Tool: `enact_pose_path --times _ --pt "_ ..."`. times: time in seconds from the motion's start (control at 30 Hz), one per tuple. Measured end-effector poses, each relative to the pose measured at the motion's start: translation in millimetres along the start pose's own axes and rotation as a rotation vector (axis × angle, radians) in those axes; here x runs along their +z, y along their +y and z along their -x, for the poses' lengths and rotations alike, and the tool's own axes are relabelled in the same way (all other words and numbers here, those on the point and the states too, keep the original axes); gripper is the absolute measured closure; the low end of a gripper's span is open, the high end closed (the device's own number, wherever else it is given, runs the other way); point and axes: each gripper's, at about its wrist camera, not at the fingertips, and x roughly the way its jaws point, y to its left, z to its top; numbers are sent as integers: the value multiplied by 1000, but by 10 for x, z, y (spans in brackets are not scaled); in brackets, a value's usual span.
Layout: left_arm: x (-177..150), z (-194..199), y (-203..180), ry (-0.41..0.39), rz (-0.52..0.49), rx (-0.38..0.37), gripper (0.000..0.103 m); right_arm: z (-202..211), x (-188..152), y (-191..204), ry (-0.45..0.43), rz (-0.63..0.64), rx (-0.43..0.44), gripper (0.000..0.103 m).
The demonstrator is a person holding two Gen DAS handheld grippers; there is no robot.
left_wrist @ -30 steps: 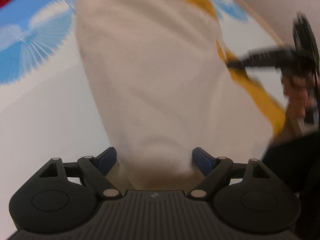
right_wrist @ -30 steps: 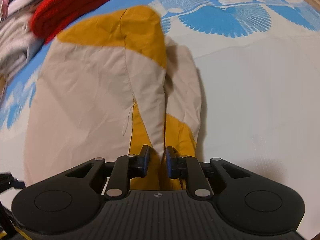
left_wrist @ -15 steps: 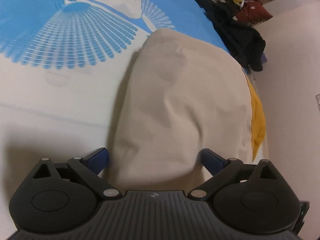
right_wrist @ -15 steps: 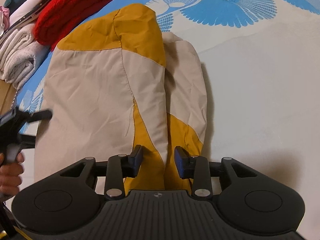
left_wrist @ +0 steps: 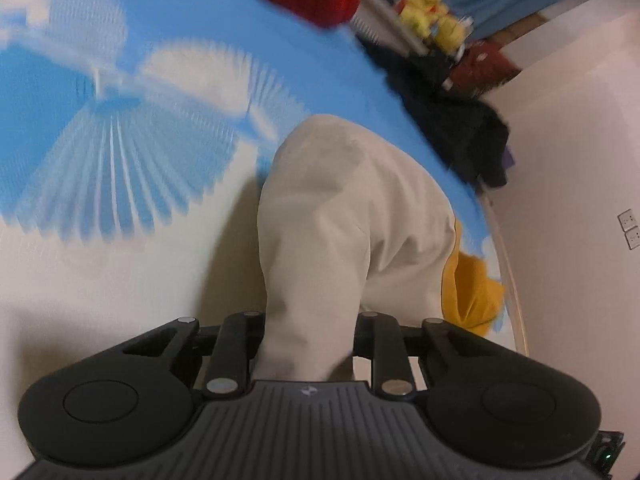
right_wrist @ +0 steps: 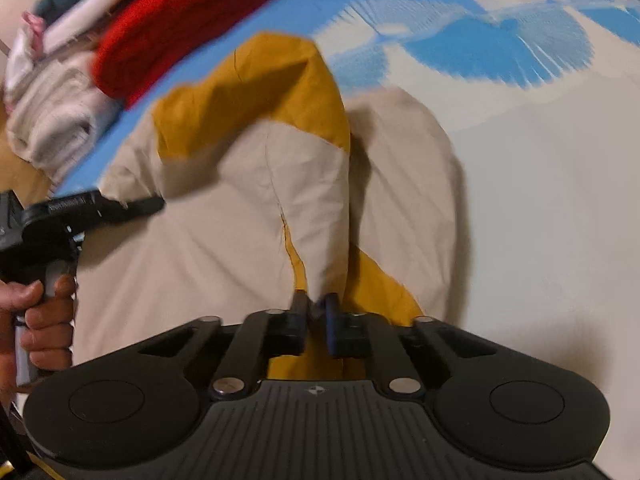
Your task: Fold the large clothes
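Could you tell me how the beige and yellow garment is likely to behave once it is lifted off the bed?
The garment is probably floppy: it bunches where the right tongs are closing on it. It looks thin and creased, so likely light. It will probably sag between both grips.

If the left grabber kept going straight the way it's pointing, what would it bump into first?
Most likely the beige and yellow garment. The left gripper is closing with that cloth already bunched between its fingers, and more cloth lies straight ahead. Beyond it comes the blue and white bedsheet, though depth is hard to judge.
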Motion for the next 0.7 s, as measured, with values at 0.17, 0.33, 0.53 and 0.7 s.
enact_pose_path --times 0.17,0.33,0.53,0.7 --pt "389 560 89 -148 3 72 43 -2 236 398 -156 14 120 98" --pt "576 1053 241 -243 -7 274 19 -254 317 662 -135 52 75 98" --pt "113 1554 -175 -154 -263 324 19 -423 306 706 -94 52 -27 99" --pt "-500 1816 -412 -87 -400 372 19 -396 265 775 -106 74 -44 98"
